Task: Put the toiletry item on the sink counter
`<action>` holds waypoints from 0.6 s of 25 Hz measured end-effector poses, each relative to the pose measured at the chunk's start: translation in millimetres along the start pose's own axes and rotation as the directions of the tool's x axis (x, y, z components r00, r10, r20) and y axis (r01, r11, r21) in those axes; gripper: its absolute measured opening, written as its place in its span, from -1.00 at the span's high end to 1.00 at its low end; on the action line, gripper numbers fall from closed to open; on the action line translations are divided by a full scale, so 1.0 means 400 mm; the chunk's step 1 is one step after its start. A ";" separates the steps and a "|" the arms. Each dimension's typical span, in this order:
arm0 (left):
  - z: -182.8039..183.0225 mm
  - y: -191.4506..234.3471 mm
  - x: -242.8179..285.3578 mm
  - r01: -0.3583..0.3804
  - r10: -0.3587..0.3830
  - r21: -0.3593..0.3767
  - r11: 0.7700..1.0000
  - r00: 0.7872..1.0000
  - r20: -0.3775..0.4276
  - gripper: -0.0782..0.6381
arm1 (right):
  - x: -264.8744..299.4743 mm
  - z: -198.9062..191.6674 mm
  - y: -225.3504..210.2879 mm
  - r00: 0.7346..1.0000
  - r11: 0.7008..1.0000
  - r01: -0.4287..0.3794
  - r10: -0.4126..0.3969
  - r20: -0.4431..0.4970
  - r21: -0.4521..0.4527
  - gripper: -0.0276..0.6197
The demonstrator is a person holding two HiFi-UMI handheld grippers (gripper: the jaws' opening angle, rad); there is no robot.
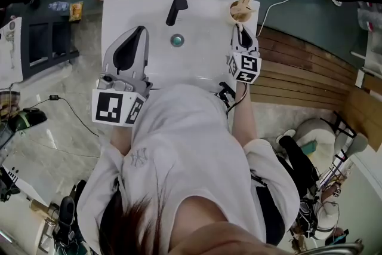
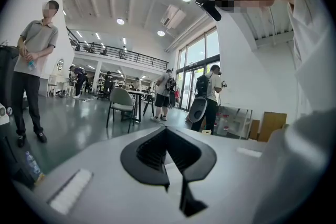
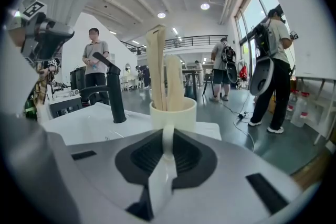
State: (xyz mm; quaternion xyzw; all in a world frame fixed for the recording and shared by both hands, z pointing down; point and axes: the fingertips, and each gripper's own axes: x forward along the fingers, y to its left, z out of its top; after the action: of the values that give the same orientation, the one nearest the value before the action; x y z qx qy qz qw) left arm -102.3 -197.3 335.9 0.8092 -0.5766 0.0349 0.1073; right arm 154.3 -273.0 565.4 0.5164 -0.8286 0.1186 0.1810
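Toiletry cup (image 3: 173, 113) apparently set on table (image 1: 206, 15) corner; right claw (image 3: 167, 136) grasping cup handle, release left. Left claw (image 2: 166, 128) clenched, empty.

Base of cup (image 3: 173, 113) hidden behind right gripper (image 3: 167, 139) body. Kind of pale sticks (image 3: 156, 68) in cup unclear. Near edge of sink (image 1: 197, 63) covered by person's shirt (image 1: 185, 146). Far-left floor clutter (image 1: 67, 8) too small to name.
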 end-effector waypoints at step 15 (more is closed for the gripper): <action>0.007 0.012 -0.022 0.002 -0.001 -0.005 1.000 1.000 0.015 0.76 | 0.004 -0.013 0.024 0.999 0.998 -0.013 0.010 -0.053 -0.065 0.76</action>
State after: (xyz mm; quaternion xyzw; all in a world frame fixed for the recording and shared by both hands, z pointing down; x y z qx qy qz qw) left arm -109.8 -191.3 332.4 0.8096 -0.5769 0.0273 0.1048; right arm 145.7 -268.2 570.7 0.5022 -0.8299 0.1060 0.2188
